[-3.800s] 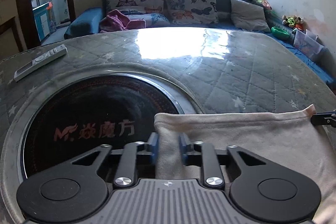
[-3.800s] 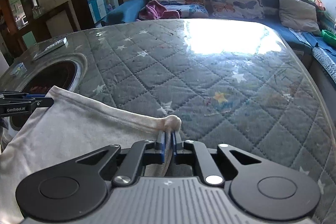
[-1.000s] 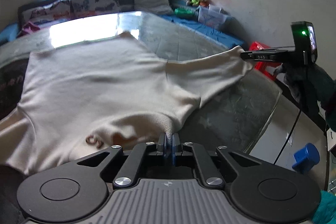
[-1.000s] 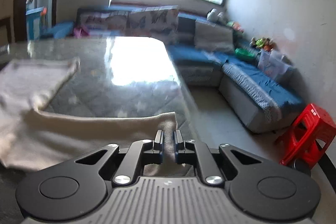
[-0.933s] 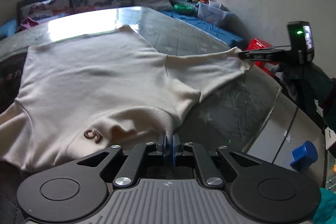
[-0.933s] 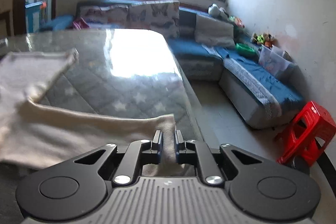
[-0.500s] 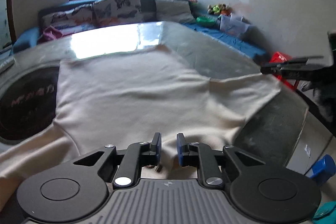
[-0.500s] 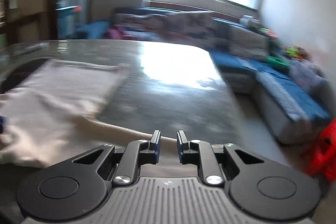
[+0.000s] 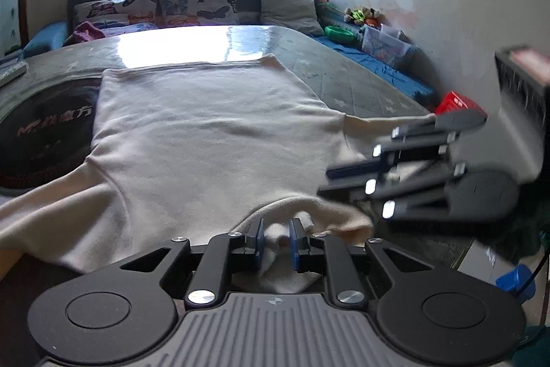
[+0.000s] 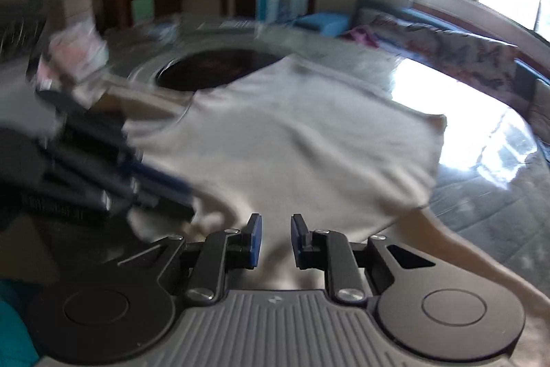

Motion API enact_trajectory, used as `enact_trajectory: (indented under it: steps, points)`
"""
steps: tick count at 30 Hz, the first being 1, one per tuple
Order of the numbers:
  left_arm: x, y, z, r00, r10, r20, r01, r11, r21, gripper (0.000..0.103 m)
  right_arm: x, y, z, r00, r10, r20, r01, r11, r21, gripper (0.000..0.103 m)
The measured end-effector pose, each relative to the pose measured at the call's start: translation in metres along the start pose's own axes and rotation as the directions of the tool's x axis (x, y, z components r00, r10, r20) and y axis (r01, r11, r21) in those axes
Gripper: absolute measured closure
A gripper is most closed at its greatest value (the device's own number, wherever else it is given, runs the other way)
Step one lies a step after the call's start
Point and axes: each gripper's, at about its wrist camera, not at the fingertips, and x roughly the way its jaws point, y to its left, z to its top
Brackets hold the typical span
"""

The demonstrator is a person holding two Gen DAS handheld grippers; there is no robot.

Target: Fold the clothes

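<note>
A cream sweater (image 9: 206, 133) lies spread flat on the table, hem toward the far side, sleeves out to either side. My left gripper (image 9: 275, 239) is open at the near edge, with a raised fold of the neckline lying loose between its fingers. Blurred by motion, my right gripper (image 9: 325, 183) reaches in from the right just above the sweater, close to the left one. In the right wrist view the right gripper (image 10: 275, 241) is open over the sweater (image 10: 292, 143) with nothing held. The left gripper (image 10: 187, 198) shows there as a dark blur at the left.
The table has a grey quilted cover (image 9: 343, 74) and a round black hotplate (image 9: 44, 133) partly under the sweater. A remote (image 9: 12, 73) lies at the far left. Beyond are a sofa with butterfly cushions (image 9: 196, 2), a red stool (image 9: 457, 102) and a blue object (image 9: 515, 281) on the floor.
Both grippers were shut on the sweater a second ago and have opened, leaving it flat on the table. The right gripper has swung left, close to the left one.
</note>
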Motion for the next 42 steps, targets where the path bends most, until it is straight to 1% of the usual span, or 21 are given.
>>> enact_trajectory:
  steps: [2,4,5,7,9,11,13,14,17,18,20,21,24,27,28,29,30,32,39,41,42]
  points:
    - [-0.009,0.007,-0.001,1.0,0.018,0.017,-0.018,0.999,-0.03,0.084,-0.002,0.001,0.001,1.0,-0.005,0.004,0.005,1.0,-0.026,0.085]
    - [-0.02,0.016,-0.002,0.998,0.056,0.035,-0.054,0.997,-0.06,0.083,-0.006,0.0,0.006,1.0,0.001,0.008,0.0,1.0,-0.027,0.085]
    - [-0.026,0.023,-0.003,0.995,0.092,0.043,-0.088,0.993,-0.083,0.081,-0.007,-0.001,0.008,1.0,0.002,0.012,-0.002,1.0,-0.026,0.085]
    - [-0.039,0.042,-0.005,0.98,0.188,0.058,-0.178,0.974,-0.14,0.075,-0.005,-0.002,0.014,1.0,0.013,0.021,-0.012,1.0,-0.023,0.085]
    - [-0.052,0.061,-0.007,0.957,0.283,0.066,-0.266,0.944,-0.198,0.074,-0.001,-0.001,0.018,0.999,0.024,0.023,-0.023,0.999,-0.026,0.085]
    - [-0.066,0.081,-0.009,0.924,0.376,0.069,-0.348,0.902,-0.255,0.073,0.005,0.001,0.02,0.999,0.034,0.017,-0.034,0.999,-0.035,0.085]
    - [-0.079,0.1,-0.011,0.883,0.465,0.066,-0.424,0.85,-0.312,0.068,0.011,0.004,0.018,0.999,0.04,0.01,-0.04,0.998,-0.039,0.085]
    - [-0.084,0.111,-0.012,0.856,0.513,0.059,-0.468,0.819,-0.333,0.064,0.013,0.004,0.018,0.999,0.04,0.007,-0.039,0.999,-0.038,0.085]
    - [-0.092,0.143,-0.015,0.765,0.644,0.016,-0.595,0.717,-0.363,0.063,0.016,0.004,0.019,0.999,0.04,0.001,-0.04,0.999,-0.031,0.085]
    - [-0.093,0.153,-0.016,0.745,0.667,0.002,-0.62,0.693,-0.368,0.06,0.016,0.004,0.019,0.999,0.04,0.0,-0.04,0.999,-0.03,0.085]
    - [-0.092,0.17,-0.019,0.717,0.697,-0.027,-0.653,0.657,-0.377,0.056,0.016,0.004,0.019,0.999,0.038,-0.002,-0.038,0.999,-0.031,0.085]
    - [-0.091,0.176,-0.02,0.713,0.7,-0.037,-0.658,0.65,-0.379,0.055,0.016,0.004,0.019,0.999,0.038,-0.003,-0.038,0.999,-0.03,0.085]
    - [-0.086,0.19,-0.022,0.722,0.689,-0.059,-0.653,0.651,-0.387,0.054,0.017,0.003,0.02,0.999,0.036,-0.005,-0.036,0.999,-0.025,0.084]
    - [-0.082,0.195,-0.02,0.73,0.682,-0.04,-0.645,0.669,-0.37,0.054,0.018,0.004,0.02,0.999,0.034,-0.008,-0.034,0.999,-0.023,0.084]
    - [-0.081,0.196,-0.016,0.729,0.684,-0.032,-0.646,0.672,-0.363,0.058,0.018,0.004,0.021,0.999,0.033,-0.009,-0.033,0.999,-0.023,0.083]
    - [-0.08,0.196,-0.013,0.727,0.686,-0.024,-0.648,0.674,-0.355,0.074,0.018,0.004,0.021,0.999,0.032,-0.009,-0.033,0.999,-0.022,0.083]
    - [-0.079,0.197,-0.009,0.725,0.688,-0.015,-0.649,0.677,-0.347,0.085,0.018,0.004,0.021,0.999,0.032,-0.009,-0.032,0.999,-0.022,0.083]
    - [-0.077,0.198,-0.002,0.722,0.692,0.001,-0.653,0.682,-0.331,0.09,0.019,0.004,0.021,0.999,0.031,-0.01,-0.031,0.999,-0.02,0.083]
    - [-0.07,0.203,0.022,0.71,0.701,0.06,-0.664,0.696,-0.274,0.092,0.02,0.003,0.02,1.0,0.028,-0.012,-0.028,0.999,-0.016,0.081]
    - [-0.064,0.205,0.029,0.703,0.707,0.074,-0.675,0.697,-0.243,0.091,0.02,0.003,0.02,1.0,0.027,-0.012,-0.027,1.0,-0.014,0.08]
    - [-0.059,0.207,0.032,0.703,0.707,0.076,-0.679,0.699,-0.224,0.091,0.02,0.003,0.02,1.0,0.026,-0.012,-0.026,1.0,-0.014,0.079]
